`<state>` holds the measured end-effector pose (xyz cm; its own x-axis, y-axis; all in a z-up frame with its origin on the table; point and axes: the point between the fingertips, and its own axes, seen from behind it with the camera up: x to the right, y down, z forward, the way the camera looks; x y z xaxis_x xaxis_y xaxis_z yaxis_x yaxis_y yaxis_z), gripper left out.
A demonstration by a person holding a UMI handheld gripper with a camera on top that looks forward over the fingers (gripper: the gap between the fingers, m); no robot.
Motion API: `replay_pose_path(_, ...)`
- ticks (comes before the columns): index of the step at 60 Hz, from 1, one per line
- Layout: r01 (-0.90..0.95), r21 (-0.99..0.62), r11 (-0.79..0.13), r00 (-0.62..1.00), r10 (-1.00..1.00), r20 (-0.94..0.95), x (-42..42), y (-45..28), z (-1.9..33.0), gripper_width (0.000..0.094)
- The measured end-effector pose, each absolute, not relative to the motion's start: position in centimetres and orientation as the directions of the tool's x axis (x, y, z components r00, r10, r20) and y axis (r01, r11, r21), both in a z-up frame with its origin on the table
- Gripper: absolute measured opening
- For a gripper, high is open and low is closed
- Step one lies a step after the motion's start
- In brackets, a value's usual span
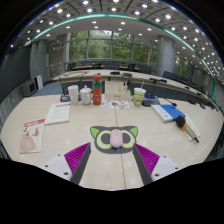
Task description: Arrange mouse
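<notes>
**deskwatcher:** so where's the mouse in this one? Looks like the gripper has it already?

**umi_fan:** yeah pretty much. The mouse (black with green edging and a pink patch in the middle) sits right between the two fingers at their tips, over the pale table. Fingers are partway open, about as wide as the mouse, and both pink pads seem to press its sides. My guess is it's held at the widest part so it won't twist while being placed

**deskwatcher:** what else is on there, counted?

**umi_fan:** one mouse, one gripper, two pads. Well beyond the fingers there's a cluster of cups and bottles, roughly five, too small to count for sure. One green-banded cup stands apart from them, one blue object lies near it, and some papers are off to the other side. Probably all pushed back to leave working room
</notes>
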<state>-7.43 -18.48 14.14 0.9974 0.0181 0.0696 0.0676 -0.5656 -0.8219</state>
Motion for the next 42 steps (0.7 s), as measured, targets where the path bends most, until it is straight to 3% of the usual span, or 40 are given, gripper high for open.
replay_pose_path(19,0.103,-0.825,-0.556,0.994,0.025,0.107,-9.7,-32.3,19.2,0.0855)
replay_pose_path(42,0.088,-0.834,-0.545,0.995,0.012,0.097,-9.8,-34.8,20.0,0.0855)
